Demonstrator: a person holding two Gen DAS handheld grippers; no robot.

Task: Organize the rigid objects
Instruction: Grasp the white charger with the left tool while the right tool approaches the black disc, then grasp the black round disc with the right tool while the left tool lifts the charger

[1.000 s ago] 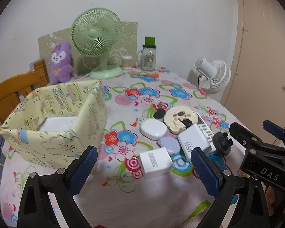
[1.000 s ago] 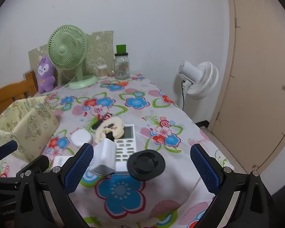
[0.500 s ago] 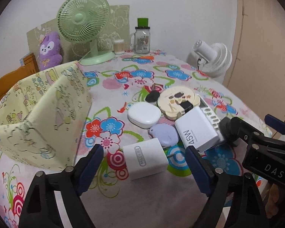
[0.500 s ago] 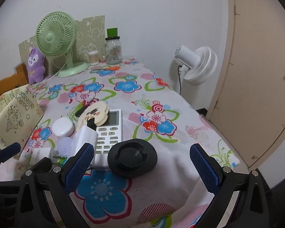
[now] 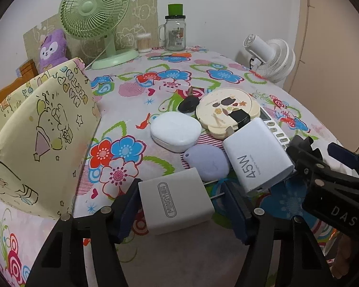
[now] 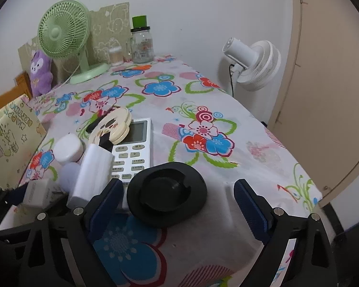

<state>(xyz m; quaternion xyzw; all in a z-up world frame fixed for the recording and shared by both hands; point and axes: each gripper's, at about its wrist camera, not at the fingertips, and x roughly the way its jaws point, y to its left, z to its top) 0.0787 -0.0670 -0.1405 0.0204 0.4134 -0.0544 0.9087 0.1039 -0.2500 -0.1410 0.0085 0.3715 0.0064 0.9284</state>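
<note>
The left tongs [image 5: 182, 208] are closing around the small white charger [image 5: 176, 204], which lies on the desk [image 5: 203, 76] just in front of the lilac case [image 5: 207, 161]; whether the pads touch it, I cannot tell. The right tongs [image 6: 177, 199] are closing, still wide apart, with the black round holder [image 6: 166, 197] between them, right of the charger.

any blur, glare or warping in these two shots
Left wrist view: sharp up close, the lettering on the white charger between the closing left tongs reads clearly; the fisheye bends the door edge and darkens the corners. Right wrist view: same barrel warp, the black round holder is crisp, the remote shows no strong glare; lighting is soft with faint shadows.
</note>
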